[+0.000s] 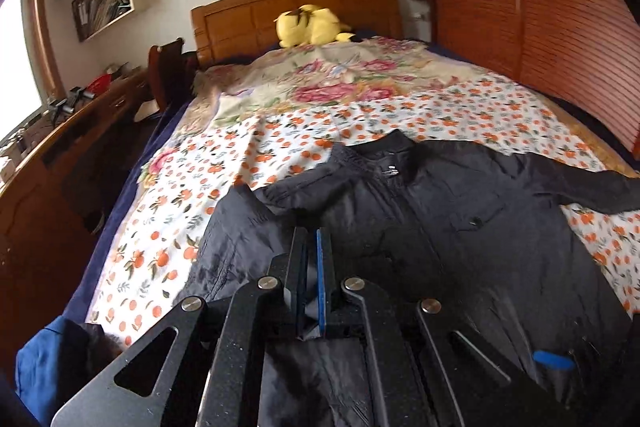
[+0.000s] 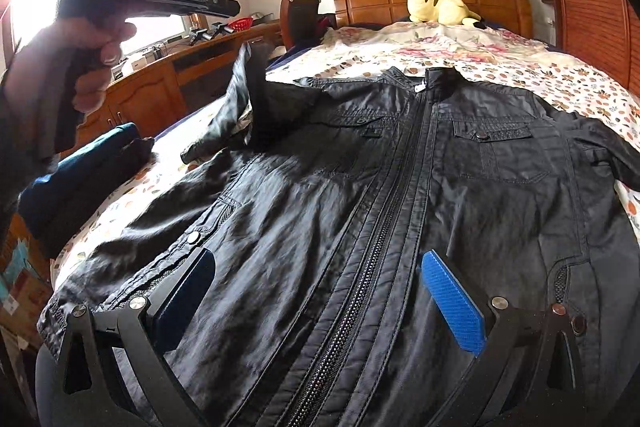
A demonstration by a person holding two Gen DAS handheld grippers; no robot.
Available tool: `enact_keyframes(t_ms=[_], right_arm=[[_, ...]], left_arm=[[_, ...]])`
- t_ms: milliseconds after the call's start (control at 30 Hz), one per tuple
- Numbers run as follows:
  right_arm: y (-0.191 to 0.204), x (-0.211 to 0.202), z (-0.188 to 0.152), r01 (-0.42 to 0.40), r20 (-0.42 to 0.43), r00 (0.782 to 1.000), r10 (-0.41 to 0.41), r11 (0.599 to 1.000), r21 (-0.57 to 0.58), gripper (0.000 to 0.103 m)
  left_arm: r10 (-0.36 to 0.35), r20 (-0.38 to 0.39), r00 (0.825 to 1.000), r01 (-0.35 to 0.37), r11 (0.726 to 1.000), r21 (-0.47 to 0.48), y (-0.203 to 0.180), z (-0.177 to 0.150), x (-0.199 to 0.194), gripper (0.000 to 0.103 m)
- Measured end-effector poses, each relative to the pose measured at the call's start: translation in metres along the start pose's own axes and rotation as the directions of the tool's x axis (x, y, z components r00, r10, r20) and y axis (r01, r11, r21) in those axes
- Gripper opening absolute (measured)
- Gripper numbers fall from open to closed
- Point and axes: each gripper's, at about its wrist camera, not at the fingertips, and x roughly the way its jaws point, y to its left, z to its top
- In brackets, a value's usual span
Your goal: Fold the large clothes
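One big black jacket (image 2: 360,167) on the bed (image 1: 400,115), floppy and slick-looking, so I'd grab seams near its zipper (image 2: 384,227); left gripper (image 1: 314,267) pinches its sleeve, right gripper (image 2: 320,299) spread.

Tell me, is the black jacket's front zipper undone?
No, the black zip-front jacket lies flat on the floral bedspread with its zipper closed from hem to collar.
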Motion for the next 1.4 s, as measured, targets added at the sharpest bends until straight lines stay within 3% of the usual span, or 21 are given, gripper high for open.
enact_keyframes(t_ms=[67, 167, 200, 233, 267, 433, 600, 833, 1000, 1133, 1267, 1400], right_arm=[[0.001, 0.0, 0.0, 0.005, -0.001, 1.0, -0.005, 1.0, -0.004, 0.103], [0.003, 0.001, 0.0, 0.012, -0.001, 1.0, -0.012, 1.0, -0.01, 0.103], [0.003, 0.001, 0.001, 0.015, -0.001, 1.0, -0.015, 1.0, -0.012, 0.103], [0.003, 0.001, 0.001, 0.017, -0.001, 1.0, -0.017, 1.0, -0.014, 0.103], [0.004, 0.001, 0.001, 0.02, -0.001, 1.0, -0.02, 1.0, -0.017, 0.103], [0.008, 0.005, 0.0, 0.047, -0.012, 0.999, -0.048, 0.998, -0.038, 0.103], [0.015, 0.014, 0.002, 0.07, -0.053, 0.996, -0.074, 0.994, -0.081, 0.103], [0.032, 0.017, 0.018, 0.09, -0.082, 0.991, -0.103, 0.985, -0.149, 0.103], [0.054, 0.021, 0.064, 0.044, -0.046, 0.997, -0.054, 0.981, -0.187, 0.103], [0.09, 0.054, 0.105, -0.019, -0.039, 0.999, 0.009, 0.965, -0.263, 0.101], [0.128, 0.111, 0.13, -0.128, -0.128, 0.987, 0.093, 0.944, -0.304, 0.09], [0.156, 0.163, 0.137, -0.182, -0.208, 0.971, 0.116, 0.924, -0.335, 0.083]], left_arm=[[-0.014, 0.033, 0.999, 0.015, 1.0, -0.019, 0.001, -0.01, -0.014, 0.009], [-0.047, 0.1, 0.994, 0.055, 0.996, -0.073, 0.008, -0.03, -0.037, 0.052], [-0.053, 0.117, 0.992, 0.064, 0.994, -0.091, 0.011, -0.037, -0.043, 0.06], [-0.051, 0.128, 0.99, 0.064, 0.992, -0.105, 0.011, -0.043, -0.048, 0.078], [-0.05, 0.146, 0.988, 0.068, 0.991, -0.117, 0.015, -0.054, -0.055, 0.087], [0.013, 0.158, 0.987, 0.01, 0.99, -0.141, 0.026, -0.098, -0.071, 0.087], [0.057, 0.152, 0.987, -0.021, 0.974, -0.226, 0.052, -0.136, -0.084, 0.087], [0.081, 0.175, 0.981, -0.033, 0.965, -0.261, 0.083, -0.154, -0.115, 0.087], [0.115, 0.185, 0.976, -0.061, 0.96, -0.271, 0.098, -0.163, -0.135, 0.087], [0.126, 0.186, 0.974, -0.068, 0.954, -0.292, 0.111, -0.171, -0.146, 0.087], [0.139, 0.181, 0.974, -0.077, 0.946, -0.314, 0.122, -0.178, -0.154, 0.087], [0.149, 0.18, 0.972, -0.085, 0.942, -0.324, 0.13, -0.182, -0.158, 0.087]])
